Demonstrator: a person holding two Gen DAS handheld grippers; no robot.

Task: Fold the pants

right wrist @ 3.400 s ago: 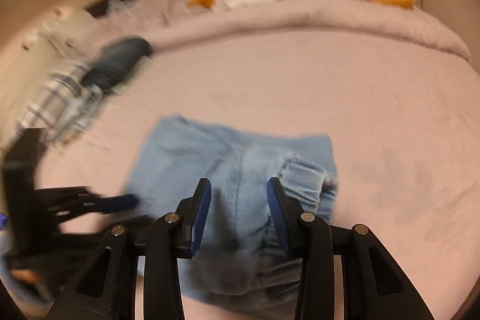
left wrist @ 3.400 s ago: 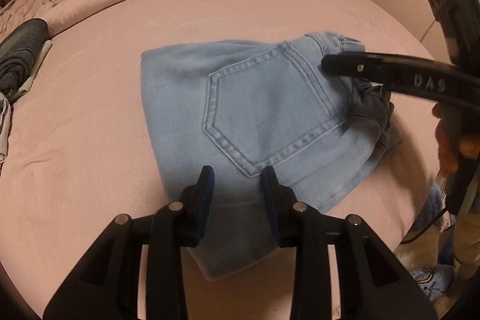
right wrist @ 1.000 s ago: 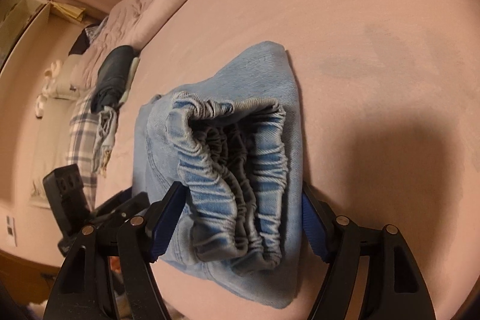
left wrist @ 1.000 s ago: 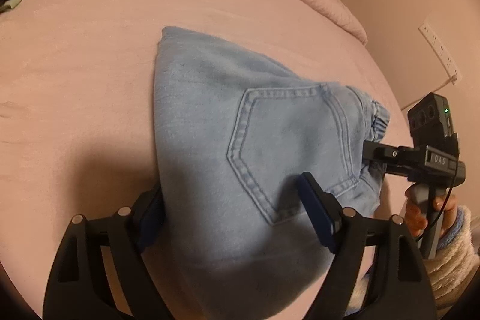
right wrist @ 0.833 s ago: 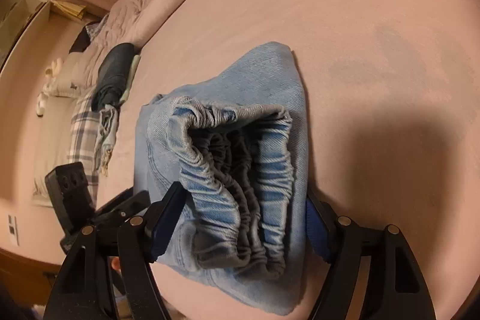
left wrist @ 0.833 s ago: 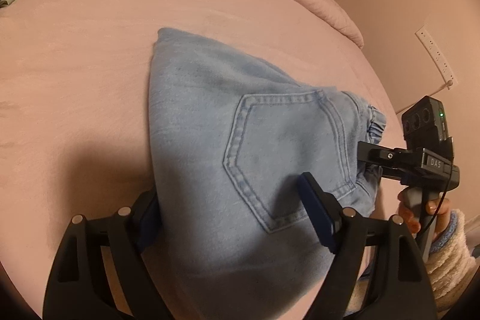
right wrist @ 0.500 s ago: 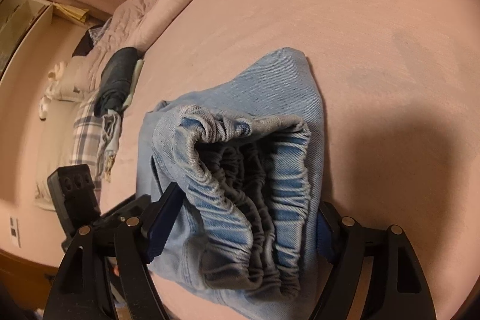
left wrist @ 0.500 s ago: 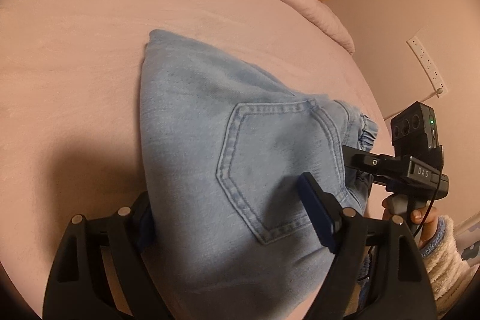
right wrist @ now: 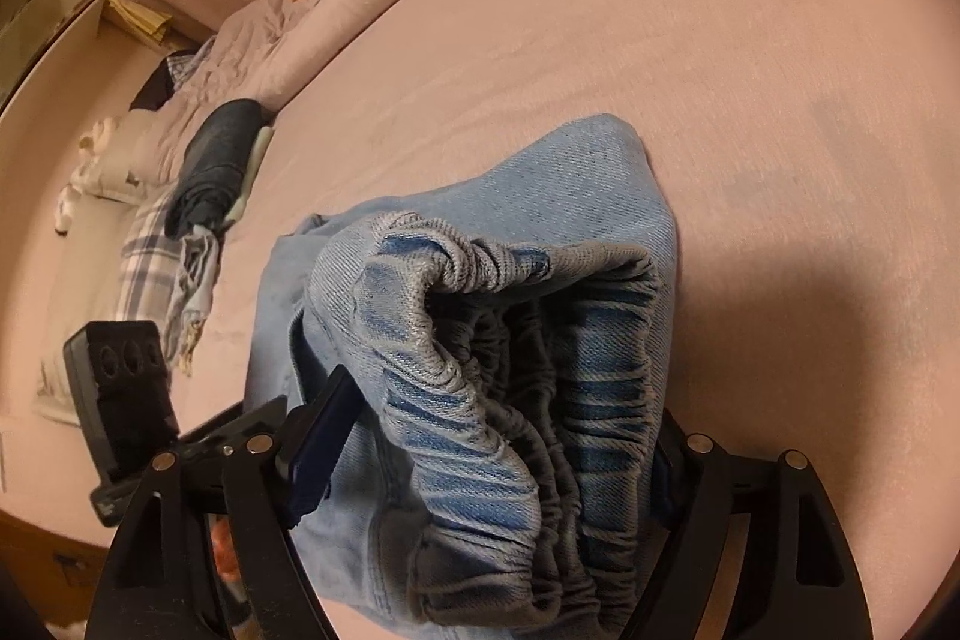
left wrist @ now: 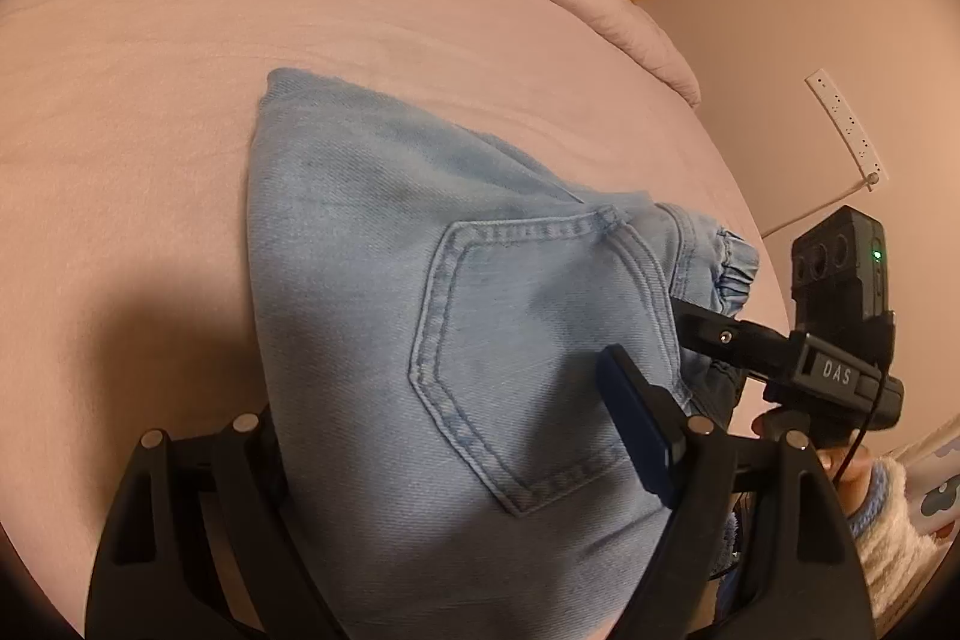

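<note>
The folded pants [left wrist: 480, 340], light blue denim, lie on the pink bed sheet [left wrist: 180, 70] with a back pocket [left wrist: 540, 352] facing up; the bundle sits between the fingers of both grippers at once. The left gripper [left wrist: 456, 436] is spread wide around one end of the bundle, its blue-padded right finger resting on the denim beside the pocket, its left finger at the fabric's opposite edge; whether it actually presses the cloth cannot be told. The right gripper [right wrist: 492, 436] is likewise spread wide, straddling the gathered elastic waistband [right wrist: 498, 388], which bulges up between the fingers close to the lens; the left pad touches the denim, the right finger is partly hidden behind the folds. In the left wrist view the right gripper reaches in from the right at the waistband end. A stack of folded clothes [right wrist: 198, 184] lies well apart at the bed's far side, near a rumpled quilt [right wrist: 288, 40].
</note>
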